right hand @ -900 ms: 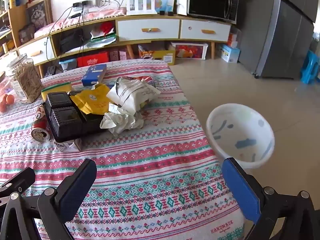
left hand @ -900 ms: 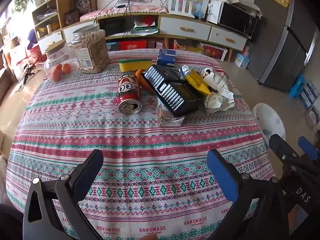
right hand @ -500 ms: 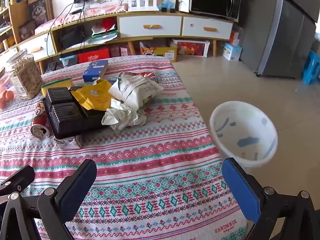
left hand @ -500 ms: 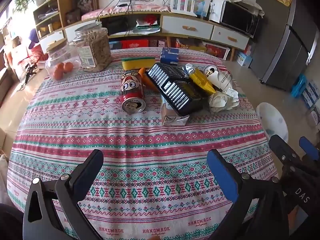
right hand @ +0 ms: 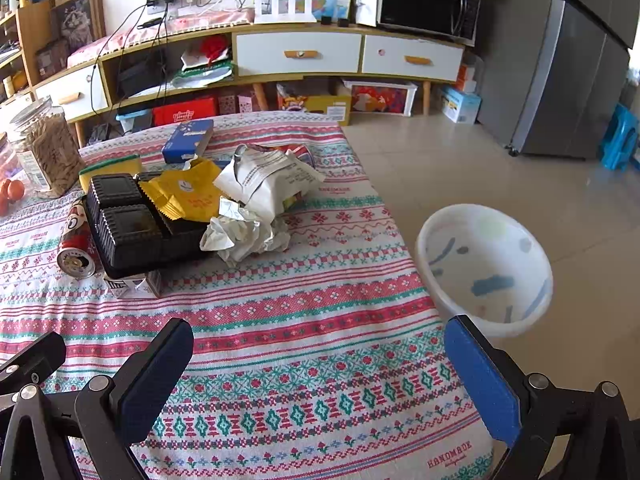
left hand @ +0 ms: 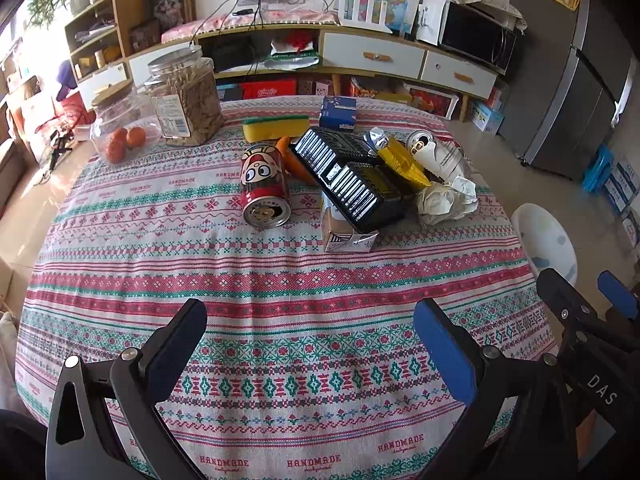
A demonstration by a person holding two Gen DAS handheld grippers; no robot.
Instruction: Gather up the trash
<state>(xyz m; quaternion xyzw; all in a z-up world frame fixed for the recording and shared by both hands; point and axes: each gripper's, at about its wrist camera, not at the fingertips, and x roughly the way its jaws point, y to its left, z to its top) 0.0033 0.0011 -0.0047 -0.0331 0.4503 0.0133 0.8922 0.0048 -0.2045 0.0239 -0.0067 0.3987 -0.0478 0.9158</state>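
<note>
A pile of trash lies mid-table: a red can (left hand: 264, 186) on its side, a black plastic tray (left hand: 348, 178), a small carton (left hand: 346, 236) under it, a yellow wrapper (left hand: 402, 160), a white bag (right hand: 268, 178) and crumpled paper (left hand: 446, 200). The can (right hand: 76, 242), tray (right hand: 132, 220) and paper (right hand: 244, 234) also show in the right wrist view. A white bin (right hand: 486, 268) stands on the floor right of the table. My left gripper (left hand: 310, 344) and right gripper (right hand: 318, 376) are open and empty above the near cloth.
A jar of snacks (left hand: 184, 98), a jar with oranges (left hand: 120, 126), a yellow sponge (left hand: 276, 126) and a blue box (left hand: 338, 112) stand at the table's far side. A low cabinet (right hand: 300, 56) and a fridge (right hand: 576, 64) are behind.
Both grippers have moved forward a little toward the trash pile, which now looks nearer. Both stay open and empty.
</note>
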